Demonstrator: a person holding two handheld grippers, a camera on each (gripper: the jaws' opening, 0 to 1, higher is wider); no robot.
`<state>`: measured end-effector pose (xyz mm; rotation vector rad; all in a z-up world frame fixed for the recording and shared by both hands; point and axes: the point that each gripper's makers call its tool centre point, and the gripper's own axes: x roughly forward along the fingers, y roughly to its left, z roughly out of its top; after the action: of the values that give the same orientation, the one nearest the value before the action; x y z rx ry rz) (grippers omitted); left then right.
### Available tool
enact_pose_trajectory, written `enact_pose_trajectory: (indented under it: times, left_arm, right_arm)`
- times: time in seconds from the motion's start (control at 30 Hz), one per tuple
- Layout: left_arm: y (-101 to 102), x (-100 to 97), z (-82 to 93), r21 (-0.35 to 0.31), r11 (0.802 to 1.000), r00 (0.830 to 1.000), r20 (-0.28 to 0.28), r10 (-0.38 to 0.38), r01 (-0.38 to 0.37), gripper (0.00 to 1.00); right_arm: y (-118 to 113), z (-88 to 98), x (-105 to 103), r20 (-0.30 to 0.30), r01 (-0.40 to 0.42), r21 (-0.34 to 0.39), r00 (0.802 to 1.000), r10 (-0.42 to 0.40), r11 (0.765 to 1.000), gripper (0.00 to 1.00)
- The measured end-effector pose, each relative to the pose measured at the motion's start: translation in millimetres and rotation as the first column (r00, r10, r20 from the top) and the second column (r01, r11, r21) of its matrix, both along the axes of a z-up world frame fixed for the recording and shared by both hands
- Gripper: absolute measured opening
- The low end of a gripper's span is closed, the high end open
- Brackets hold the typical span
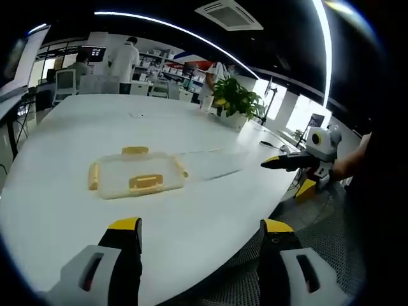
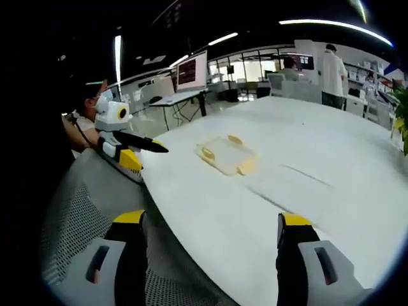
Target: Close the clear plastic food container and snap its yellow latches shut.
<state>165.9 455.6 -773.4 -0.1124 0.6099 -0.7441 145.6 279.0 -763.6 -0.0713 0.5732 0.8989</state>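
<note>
The left gripper (image 1: pixel 201 245) is held with jaws wide apart and empty at the near edge of the white table (image 1: pixel 76 217); the right gripper (image 2: pixel 210 239) likewise. Farther in, the clear container (image 1: pixel 137 175) with yellow latches (image 1: pixel 145 183) is seen, its lid (image 1: pixel 210 162) lying flat to its right.

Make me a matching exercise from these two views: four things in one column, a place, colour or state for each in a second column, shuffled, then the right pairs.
Things
1. food container
2. potted plant
3. left gripper
4. clear lid

Descriptions
A. green leaves, at the table's far edge
B. jaws apart, holding nothing
C. lying flat on the white table beside the box
D. clear box with yellow latches, out on the table

Pairs: 1-D, 2-A, 3-B, 4-C
</note>
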Motion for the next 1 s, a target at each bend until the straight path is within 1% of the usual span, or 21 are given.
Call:
enact_pose_trajectory:
  times: [0.07,0.1,0.17,0.2,0.23,0.27,0.3,0.33,0.47,0.57,0.6,0.63,0.67,0.7,0.8,0.87,0.9,1.0]
  left_arm:
    - [-0.1,-0.5,-1.6,0.008,1.000,1.000,-0.003,-0.006,0.006,0.71]
    - [0.9,0.6,-1.8,0.010,1.000,1.000,-0.001,0.001,-0.001,0.73]
    - [1.6,0.3,-2.6,0.013,1.000,1.000,-0.011,0.006,-0.006,0.79]
    - [1.5,0.1,-2.6,0.017,1.000,1.000,-0.008,0.003,-0.003,0.82]
    - [-0.6,0.2,0.0,0.009,1.000,1.000,0.004,-0.007,0.007,0.87]
    - [-3.1,1.4,4.4,-0.008,1.000,1.000,0.021,-0.008,0.008,0.91]
    - [-2.7,2.1,6.3,-0.007,1.000,1.000,0.031,-0.005,0.005,0.94]
    - [-1.5,2.7,6.2,0.005,1.000,0.999,0.039,-0.007,0.007,0.94]
    - [-2.6,0.4,1.7,0.047,0.998,0.999,0.033,-0.032,0.031,0.97]
    - [-2.1,0.6,1.4,0.049,0.998,0.999,0.032,-0.031,0.030,0.98]
    - [-1.8,0.8,1.3,0.049,0.998,0.999,0.031,-0.030,0.029,0.98]
    - [-1.7,0.7,1.4,0.050,0.998,0.999,0.030,-0.030,0.029,0.98]
    - [-2.1,0.6,2.3,0.051,0.998,0.999,0.032,-0.032,0.030,0.98]
    - [-2.2,0.5,2.6,0.055,0.998,0.999,0.034,-0.035,0.033,0.98]
    - [-1.4,0.5,0.9,0.070,0.997,0.999,0.031,-0.042,0.040,0.98]
    - [-1.5,0.2,1.5,0.076,0.996,0.998,0.033,-0.049,0.046,0.98]
    - [-2.2,-0.2,2.7,0.080,0.995,0.998,0.036,-0.057,0.054,0.98]
    - [-4.4,-1.1,3.9,0.087,0.993,0.996,0.044,-0.081,0.077,0.98]
  right_arm:
    - [1.6,-0.1,-0.8,0.004,-0.009,-0.004,1.000,0.009,1.000,0.83]
    - [0.8,-2.6,-1.9,-0.001,-0.017,-0.023,1.000,0.017,1.000,0.83]
    - [-4.2,-7.9,-2.0,-0.010,-0.023,-0.073,1.000,0.022,0.997,0.79]
    - [-5.8,-5.6,-0.3,0.005,-0.018,-0.078,1.000,0.018,0.997,0.76]
    - [-5.0,-1.3,-0.1,0.013,-0.015,-0.063,1.000,0.016,0.998,0.75]
    - [-2.0,4.4,1.8,0.024,-0.007,-0.024,1.000,0.007,1.000,0.76]
    - [-3.1,6.5,2.4,0.032,-0.004,-0.020,0.999,0.005,1.000,0.80]
    - [-3.3,7.0,2.9,0.035,-0.002,-0.019,0.999,0.002,1.000,0.82]
    - [-0.5,6.1,1.6,0.029,-0.011,-0.013,1.000,0.012,1.000,0.87]
    - [2.1,5.2,-1.2,0.026,-0.030,-0.008,0.999,0.031,1.000,0.93]
    - [4.1,5.3,-2.4,0.028,-0.042,-0.003,0.999,0.042,0.999,0.98]
    - [5.0,4.8,-3.7,0.022,-0.046,0.001,0.999,0.046,0.999,0.99]
    - [6.5,4.2,-5.8,0.023,-0.072,-0.004,0.997,0.072,0.997,1.00]
    - [3.7,-0.2,-5.1,0.025,-0.066,-0.040,0.997,0.067,0.997,1.00]
    - [2.5,1.4,-2.7,0.026,-0.060,-0.040,0.998,0.061,0.997,1.00]
    - [3.1,5.8,-1.0,0.041,-0.061,-0.037,0.997,0.062,0.997,1.00]
    - [6.1,9.0,-1.1,0.045,-0.073,-0.036,0.996,0.074,0.997,1.00]
    - [10.6,8.8,-0.4,0.036,-0.087,-0.035,0.995,0.088,0.996,1.00]
